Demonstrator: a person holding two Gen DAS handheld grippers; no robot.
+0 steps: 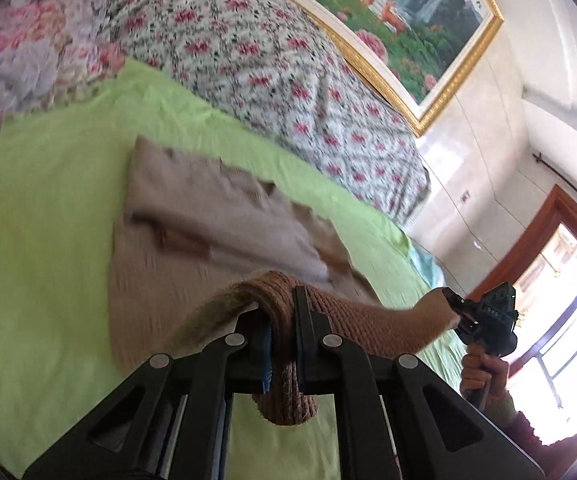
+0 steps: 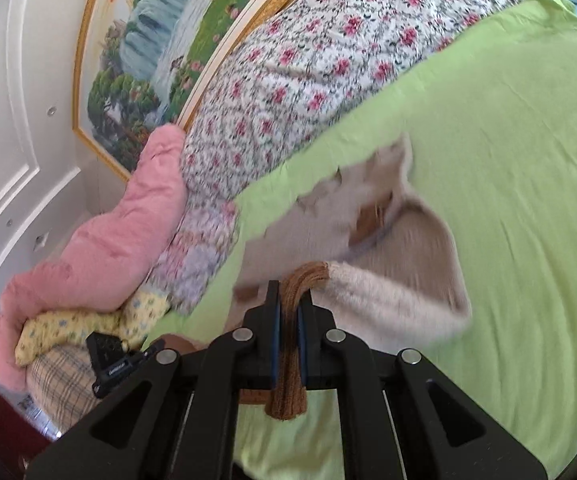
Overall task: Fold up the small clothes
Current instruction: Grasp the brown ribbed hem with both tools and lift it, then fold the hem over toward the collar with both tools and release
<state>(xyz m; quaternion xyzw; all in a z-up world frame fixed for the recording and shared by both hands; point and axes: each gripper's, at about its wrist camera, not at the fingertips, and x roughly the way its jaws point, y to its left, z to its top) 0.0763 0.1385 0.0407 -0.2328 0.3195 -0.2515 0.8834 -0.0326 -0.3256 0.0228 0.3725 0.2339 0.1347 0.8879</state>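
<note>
A small beige knit sweater (image 1: 208,216) with brown trim lies partly lifted over the green bed sheet (image 1: 40,208). My left gripper (image 1: 282,312) is shut on its brown ribbed hem, which bunches between the fingers. My right gripper (image 2: 288,300) is shut on another part of the brown hem, with the sweater (image 2: 388,248) hanging blurred ahead of it. The right gripper also shows in the left wrist view (image 1: 484,320), held in a hand, with the hem stretched between the two.
A floral quilt (image 1: 256,60) is heaped along the far side of the bed. A pink duvet (image 2: 108,232) and yellow patterned cloth (image 2: 88,324) sit at the head. A gold-framed landscape picture (image 1: 408,12) hangs on the wall. A window (image 1: 560,300) is at the right.
</note>
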